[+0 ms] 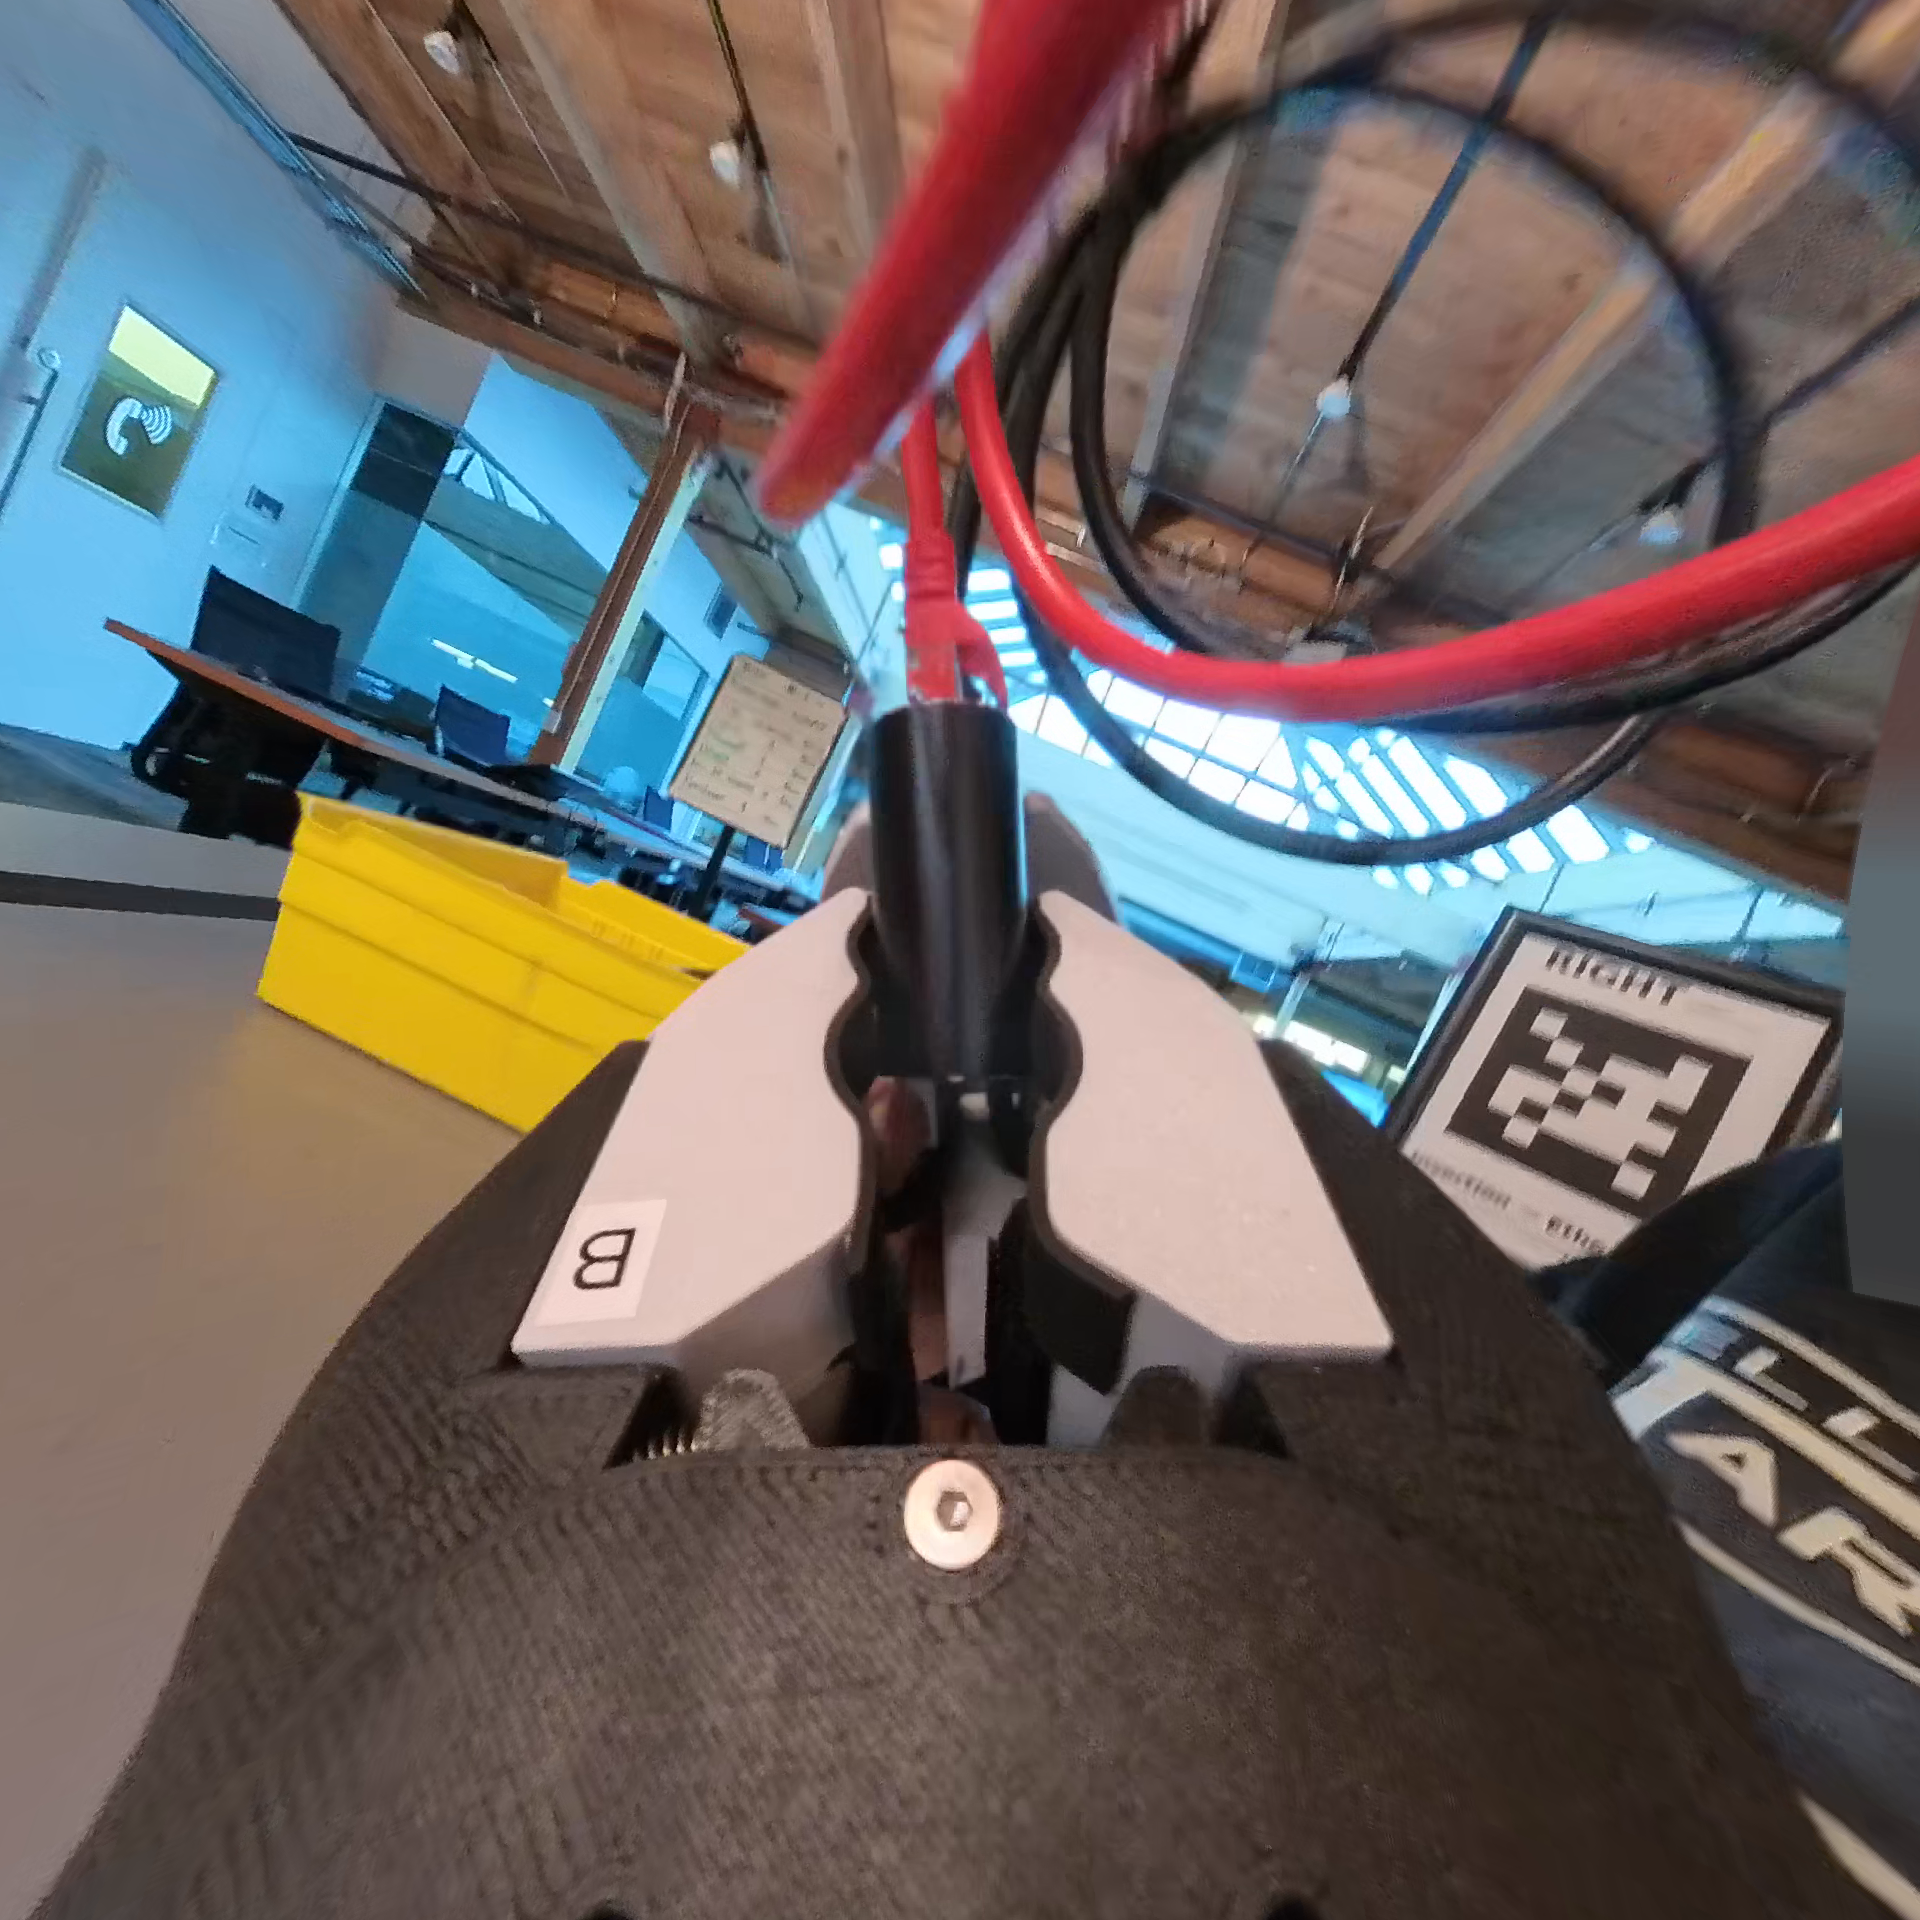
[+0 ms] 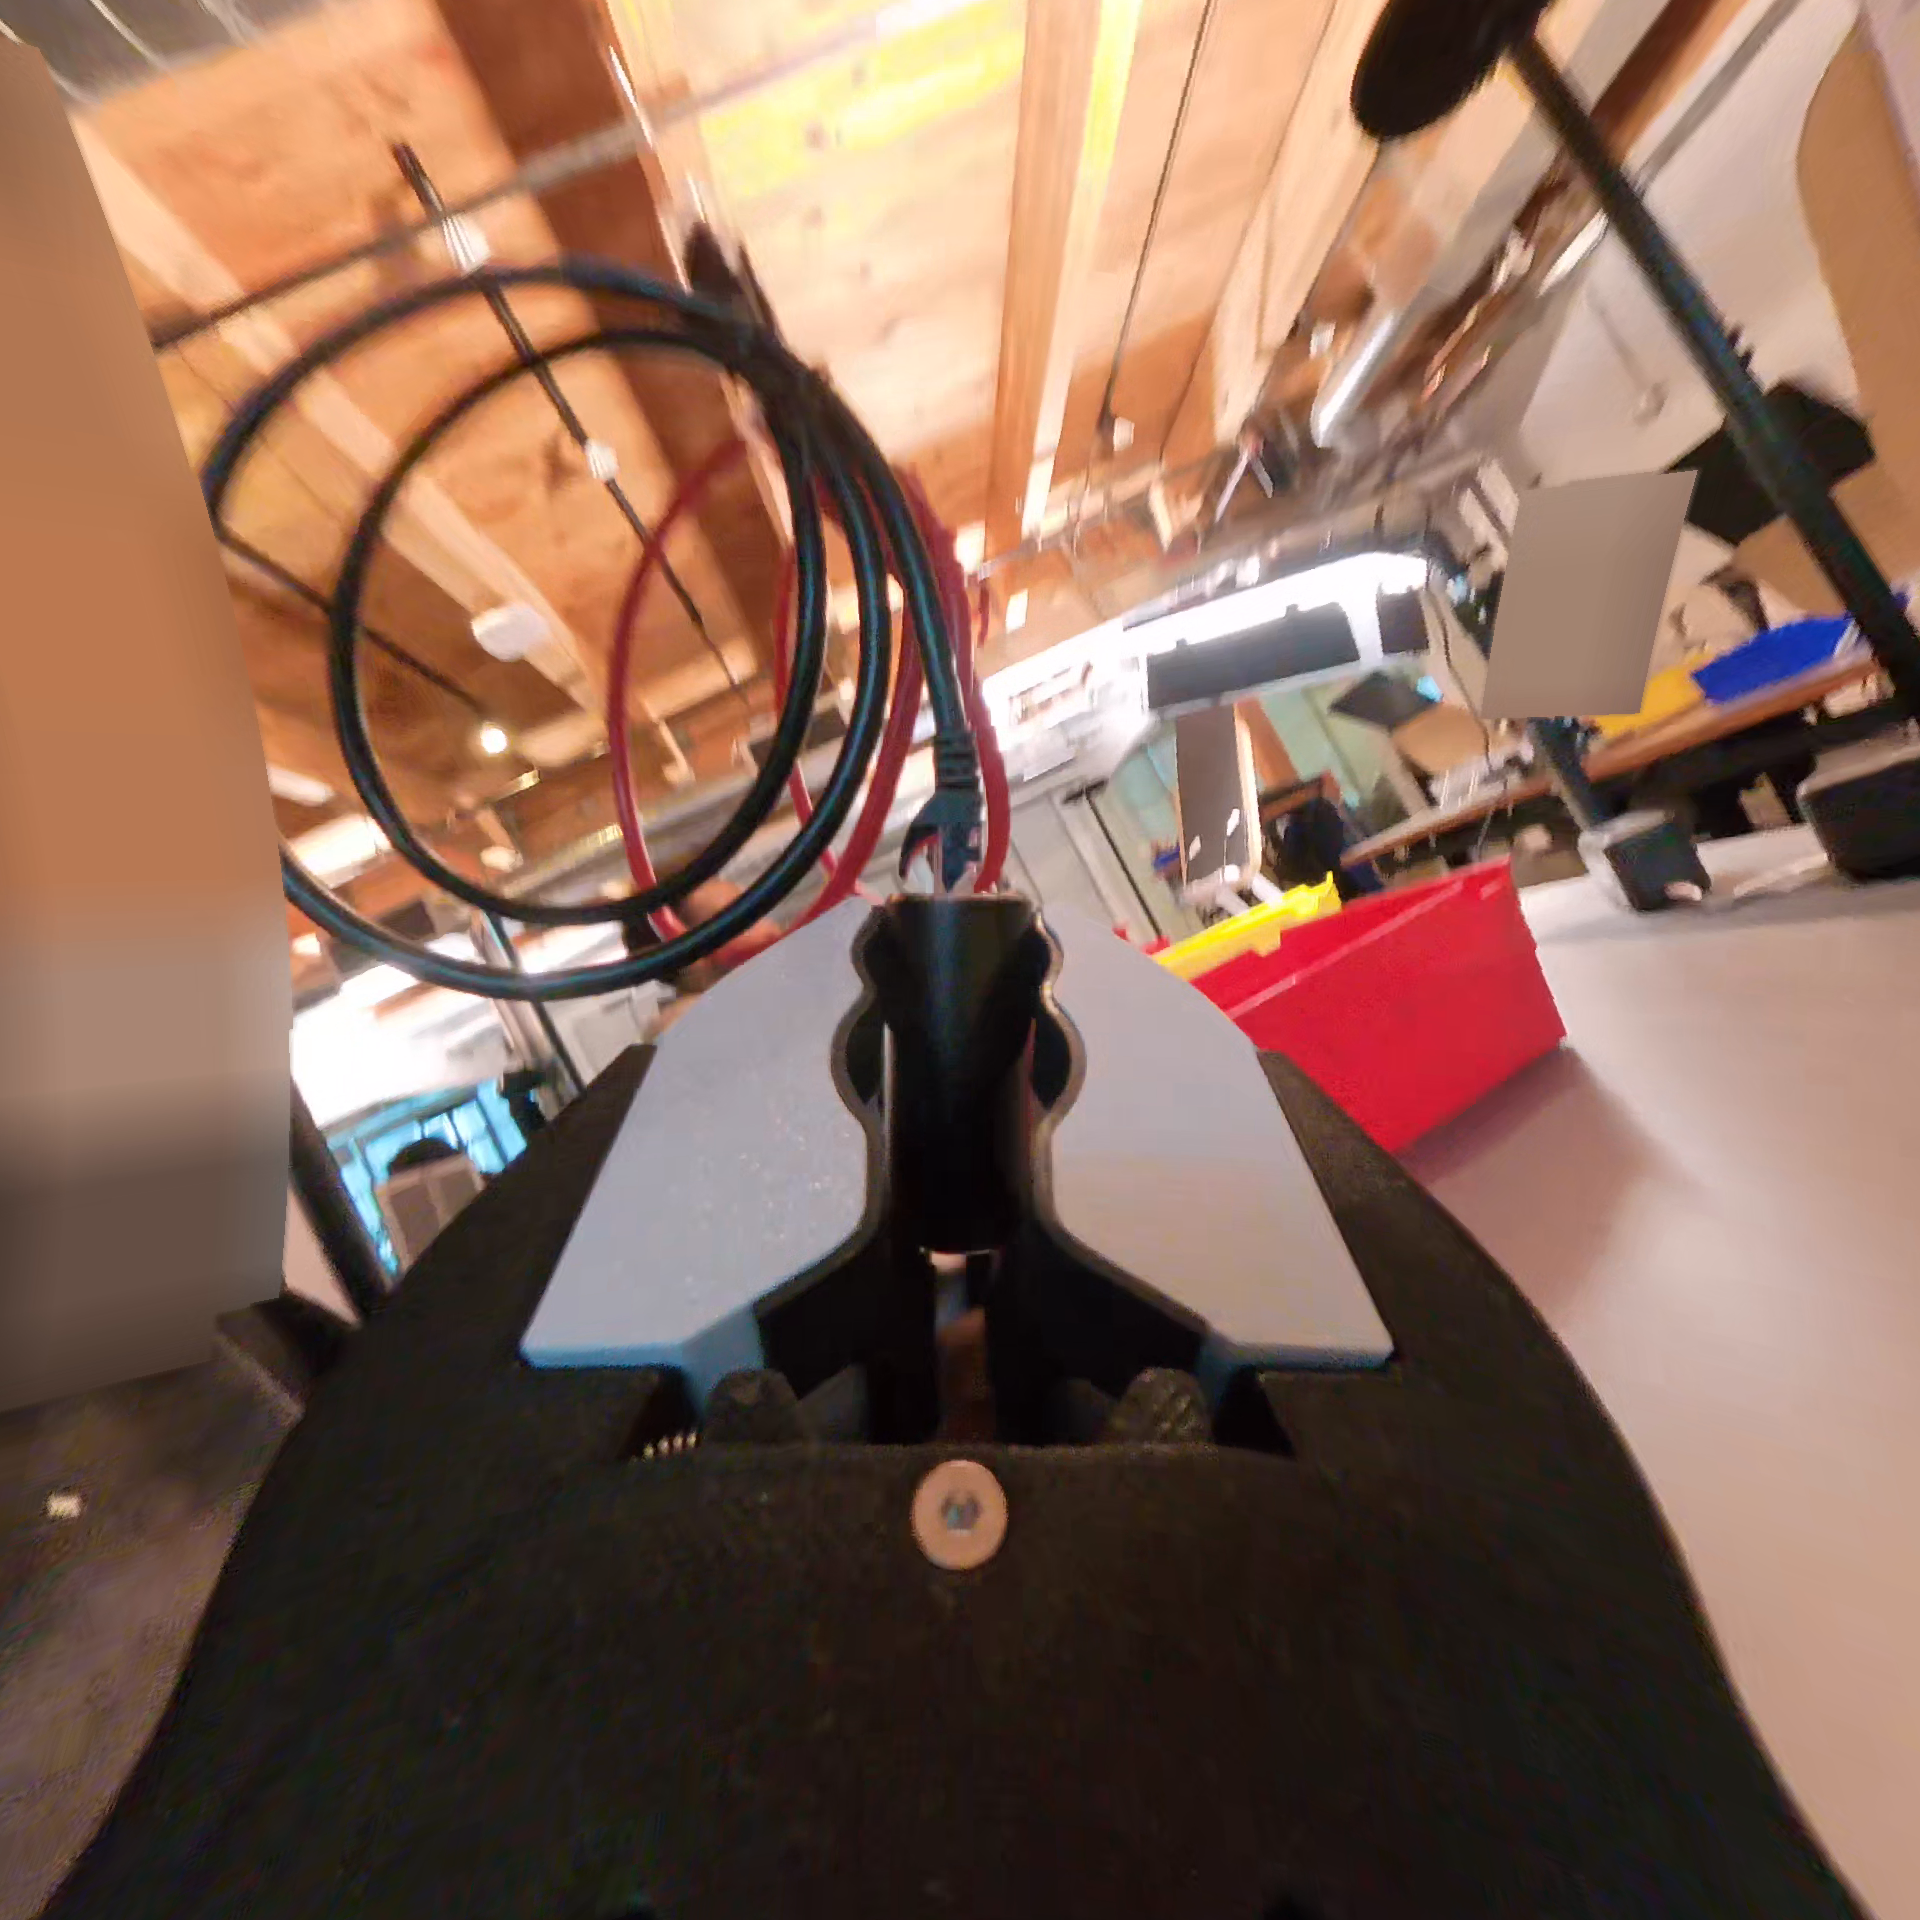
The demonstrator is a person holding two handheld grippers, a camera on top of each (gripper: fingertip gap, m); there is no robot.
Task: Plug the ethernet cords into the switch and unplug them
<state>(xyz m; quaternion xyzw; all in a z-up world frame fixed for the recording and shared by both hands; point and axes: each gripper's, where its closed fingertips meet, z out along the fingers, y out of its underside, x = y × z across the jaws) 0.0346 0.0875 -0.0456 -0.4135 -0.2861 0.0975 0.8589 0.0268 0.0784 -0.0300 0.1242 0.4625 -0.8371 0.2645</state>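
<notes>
While no switch appears in either view, both cords hang in the air, each ending in a black cylindrical holder. The red ethernet cord (image 1: 1351, 675) plugs into the black holder (image 1: 943, 894) pinched by the left gripper (image 1: 951, 956); right of that holder stands a marker card (image 1: 1621, 1081). The right gripper (image 2: 956, 987) clamps a second holder (image 2: 951, 1060) bearing the black ethernet cord (image 2: 582, 623). Plugging, by appearances, has yet to begin. A yellow bin (image 1: 457, 945) sits left of the first holder.

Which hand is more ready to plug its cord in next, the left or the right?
Right, maybe. The right gripper clamps its black plastic tube deep between the fingers; the left gripper pinches its black tube only by its near end. No switch shows, so it's close.
</notes>
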